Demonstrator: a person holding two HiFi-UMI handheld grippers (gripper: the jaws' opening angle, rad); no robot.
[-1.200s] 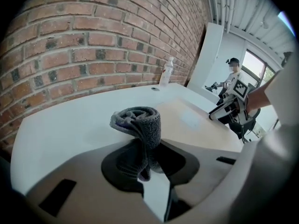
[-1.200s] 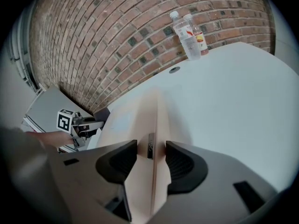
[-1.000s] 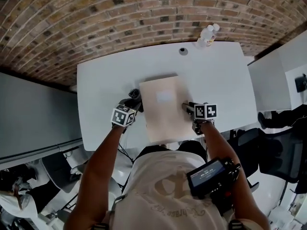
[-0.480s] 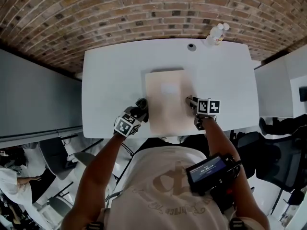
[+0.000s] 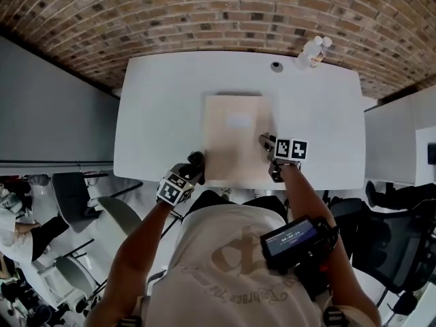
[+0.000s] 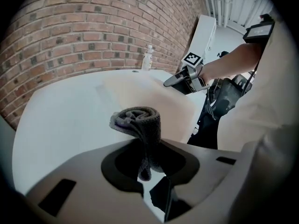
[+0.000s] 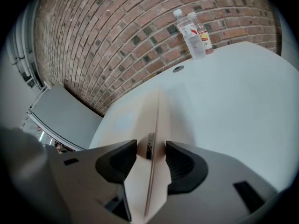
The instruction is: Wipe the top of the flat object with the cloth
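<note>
Left gripper view shows the left gripper (image 6: 148, 164) with its jaws closed tight on a grey cloth (image 6: 139, 119). The cloth's free end stands out past the jaws in a loose roll. That roll hangs over the white table (image 5: 157, 114), just beside the near left corner of the flat object (image 5: 235, 142) and off its top. I cannot tell whether the cloth touches the tabletop.

In the right gripper view the right gripper (image 7: 150, 155) straddles the flat object's right-hand edge. The beige slab fills the gap between the two dark pads, which seem to press on it from either side, so this claw is clamped on the object's edge.

From the head view, the flat object lies flat near the middle of the table, its long sides running away from the person. Two clear bottles (image 5: 315, 50) stand at the far right corner, with a small round fitting (image 5: 276, 66) near them. A brick wall (image 5: 204, 12) lies beyond the table's far edge.
</note>
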